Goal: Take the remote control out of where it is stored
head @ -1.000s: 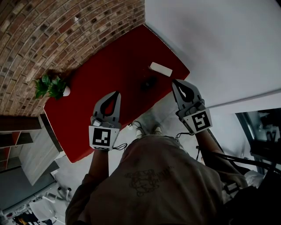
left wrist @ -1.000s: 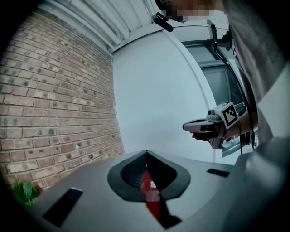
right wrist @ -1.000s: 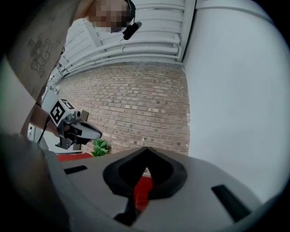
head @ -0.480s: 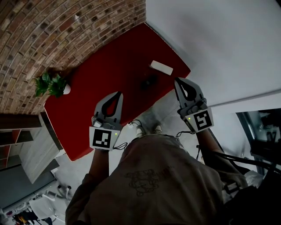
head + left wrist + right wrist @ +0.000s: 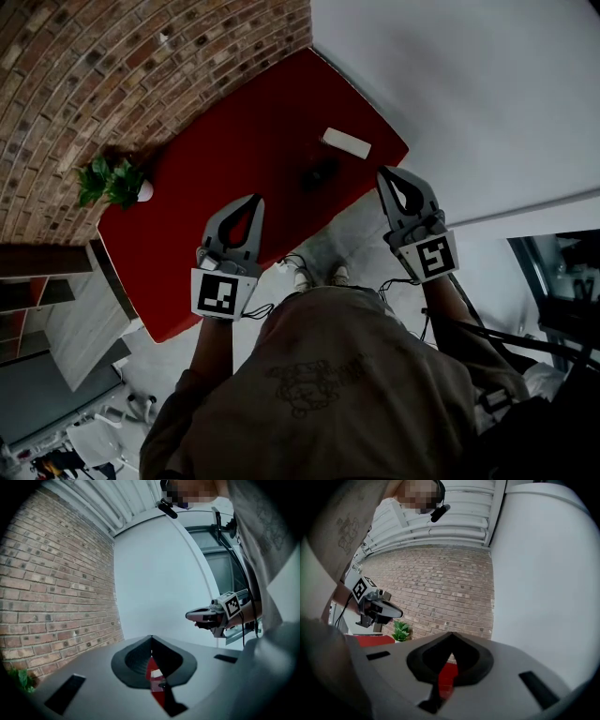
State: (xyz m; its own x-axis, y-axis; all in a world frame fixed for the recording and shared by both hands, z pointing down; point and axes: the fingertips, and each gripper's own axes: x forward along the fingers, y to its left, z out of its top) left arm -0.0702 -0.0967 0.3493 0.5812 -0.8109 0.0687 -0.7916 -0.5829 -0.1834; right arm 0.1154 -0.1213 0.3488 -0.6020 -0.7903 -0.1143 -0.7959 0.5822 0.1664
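The right gripper (image 5: 383,174) is clenched tip to tip with nothing in it, held level just off the near edge of the red table (image 5: 234,141). The left gripper (image 5: 252,200) is likewise closed and empty, showing against the table's near side. Ahead of both, near the table's right end, lies a white oblong (image 5: 346,143), with a small dark object (image 5: 319,175) just beside it. Which is the remote control and which its holder cannot be told from here. A potted plant (image 5: 106,183) stands well apart at the left end by the brick wall (image 5: 112,66). The reach is not yet begun. To do it well, I judge the jaws should part before the approach, with one gripper steadying the holder while the other draws the remote straight out.
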